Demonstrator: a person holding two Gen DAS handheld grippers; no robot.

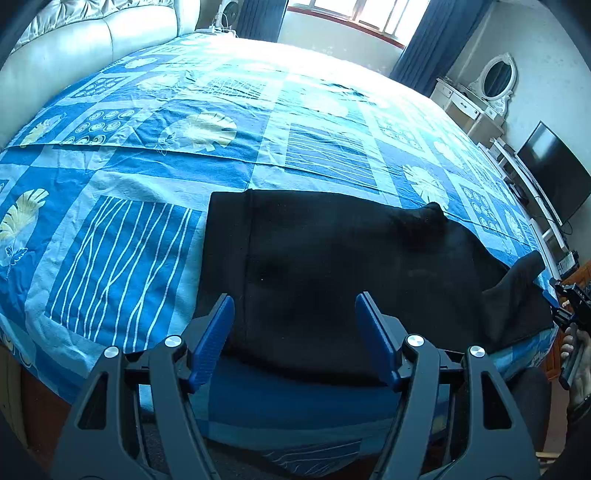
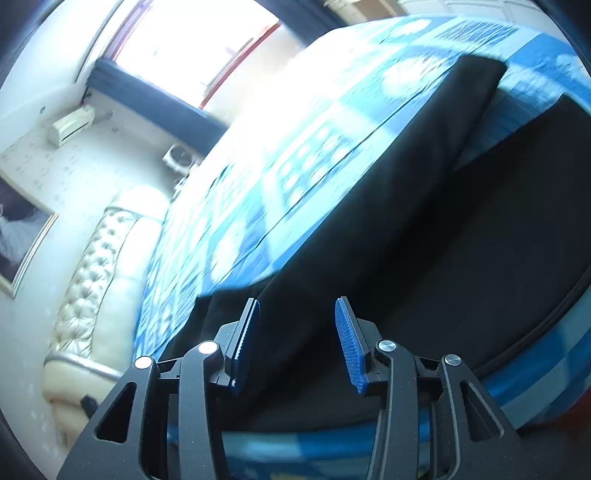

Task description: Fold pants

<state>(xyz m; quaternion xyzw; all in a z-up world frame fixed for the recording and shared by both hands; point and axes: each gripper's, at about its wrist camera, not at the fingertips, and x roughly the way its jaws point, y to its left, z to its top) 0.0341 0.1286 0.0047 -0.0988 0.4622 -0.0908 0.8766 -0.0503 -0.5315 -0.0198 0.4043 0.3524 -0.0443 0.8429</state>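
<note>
Black pants (image 1: 332,258) lie flat on the blue patterned bedsheet (image 1: 147,147), near the bed's front edge, with one leg trailing off to the right. My left gripper (image 1: 294,298) hovers open over their near edge, nothing between its blue pads. In the right wrist view, which is tilted and blurred, the pants (image 2: 424,221) fill the lower right, folded over on themselves. My right gripper (image 2: 297,302) stands open above the dark cloth and grips nothing. It also shows at the far right of the left wrist view, the right gripper (image 1: 570,306) held by a hand beside the pant leg.
A padded cream headboard (image 1: 92,40) runs along the bed's far left side. A white dressing table with an oval mirror (image 1: 476,99) and a dark TV (image 1: 554,173) stand along the right wall. Blue curtains frame a bright window (image 1: 369,14).
</note>
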